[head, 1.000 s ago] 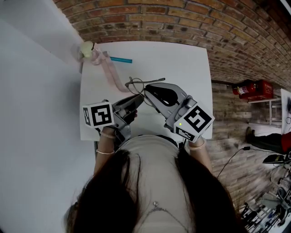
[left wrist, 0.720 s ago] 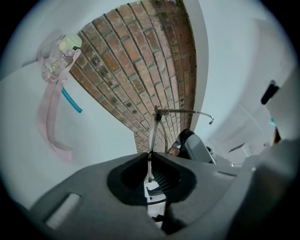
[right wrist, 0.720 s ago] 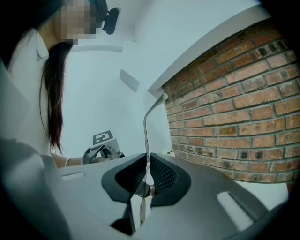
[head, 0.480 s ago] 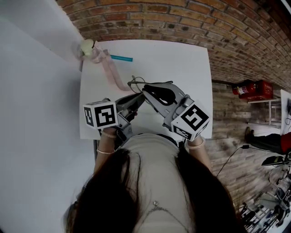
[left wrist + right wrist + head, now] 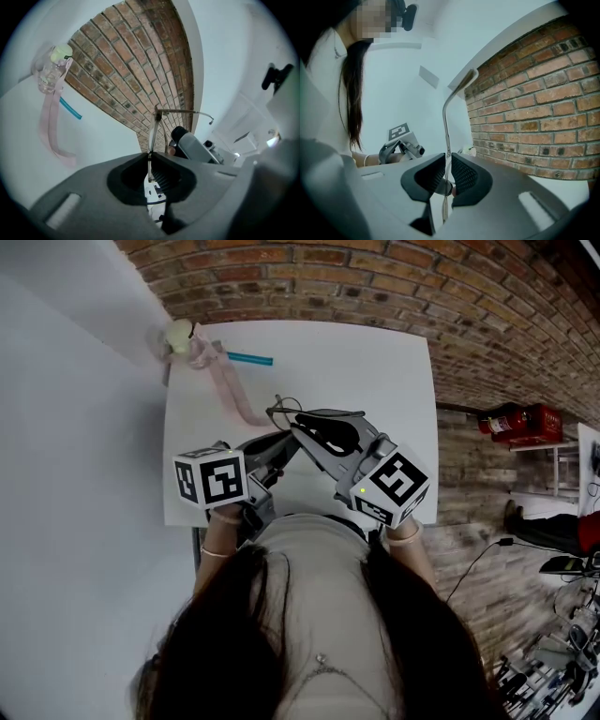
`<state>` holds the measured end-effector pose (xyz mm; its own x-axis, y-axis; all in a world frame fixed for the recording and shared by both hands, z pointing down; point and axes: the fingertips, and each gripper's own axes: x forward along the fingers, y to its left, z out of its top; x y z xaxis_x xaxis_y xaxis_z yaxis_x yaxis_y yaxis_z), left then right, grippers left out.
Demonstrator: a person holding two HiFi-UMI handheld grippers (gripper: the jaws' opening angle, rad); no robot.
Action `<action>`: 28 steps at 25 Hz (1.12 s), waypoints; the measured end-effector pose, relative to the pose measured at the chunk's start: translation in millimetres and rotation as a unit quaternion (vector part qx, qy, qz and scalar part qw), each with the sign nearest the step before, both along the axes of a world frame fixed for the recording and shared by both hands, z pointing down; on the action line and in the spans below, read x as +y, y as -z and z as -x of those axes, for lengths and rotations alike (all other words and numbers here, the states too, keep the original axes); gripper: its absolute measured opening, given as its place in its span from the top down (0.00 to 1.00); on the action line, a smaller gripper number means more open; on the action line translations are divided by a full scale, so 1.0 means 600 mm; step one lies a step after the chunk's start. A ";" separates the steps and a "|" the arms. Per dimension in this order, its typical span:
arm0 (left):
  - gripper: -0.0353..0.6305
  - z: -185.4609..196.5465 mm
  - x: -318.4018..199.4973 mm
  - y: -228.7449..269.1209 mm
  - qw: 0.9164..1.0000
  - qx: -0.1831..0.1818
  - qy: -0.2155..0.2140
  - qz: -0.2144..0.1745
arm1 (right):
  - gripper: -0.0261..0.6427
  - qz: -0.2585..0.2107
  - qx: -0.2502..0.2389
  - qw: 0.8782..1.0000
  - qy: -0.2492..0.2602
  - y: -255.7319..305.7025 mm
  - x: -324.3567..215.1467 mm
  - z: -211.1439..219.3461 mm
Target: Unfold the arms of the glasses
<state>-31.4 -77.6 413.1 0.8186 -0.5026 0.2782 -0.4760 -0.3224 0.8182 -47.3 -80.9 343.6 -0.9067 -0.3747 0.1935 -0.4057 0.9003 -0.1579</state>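
Note:
A thin wire-rimmed pair of glasses (image 5: 279, 412) hangs above the white table (image 5: 384, 362), held between both grippers. My left gripper (image 5: 287, 441) comes in from the lower left and is shut on the glasses' frame (image 5: 152, 136). One arm (image 5: 183, 111) juts out sideways from the frame's top. My right gripper (image 5: 300, 426) comes in from the lower right and is shut on a glasses arm (image 5: 446, 119), whose curved tip rises above the pads. The left gripper (image 5: 401, 141) also shows in the right gripper view, at centre left.
A small bottle (image 5: 180, 337) with a pink strap (image 5: 228, 388) lies at the table's far left corner, a teal stick (image 5: 249, 359) beside it. Brick floor surrounds the table. A red fire extinguisher (image 5: 517, 421) lies off to the right.
The right gripper has shifted slightly left and toward the person with the glasses arm in it. The free arm now points further right. The left gripper has barely moved.

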 end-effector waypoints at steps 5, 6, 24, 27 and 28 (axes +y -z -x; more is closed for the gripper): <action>0.91 -0.001 0.000 -0.002 1.000 -0.007 0.000 -0.006 | 0.89 0.005 0.008 1.000 0.001 -0.011 -0.002 0.004; 0.91 -0.001 0.000 -0.002 1.000 -0.009 0.000 -0.008 | 0.88 0.005 0.010 1.000 0.001 -0.013 -0.002 0.005; 0.91 -0.006 -0.004 0.004 0.998 -0.054 0.009 -0.039 | 0.87 0.022 0.033 0.999 -0.003 -0.031 -0.009 0.007; 0.91 -0.005 -0.004 0.005 0.997 -0.056 0.011 -0.044 | 0.88 0.021 0.033 0.999 -0.003 -0.031 -0.008 0.008; 0.91 -0.005 -0.004 0.005 0.997 -0.057 0.012 -0.045 | 0.88 0.021 0.032 0.999 -0.003 -0.030 -0.008 0.009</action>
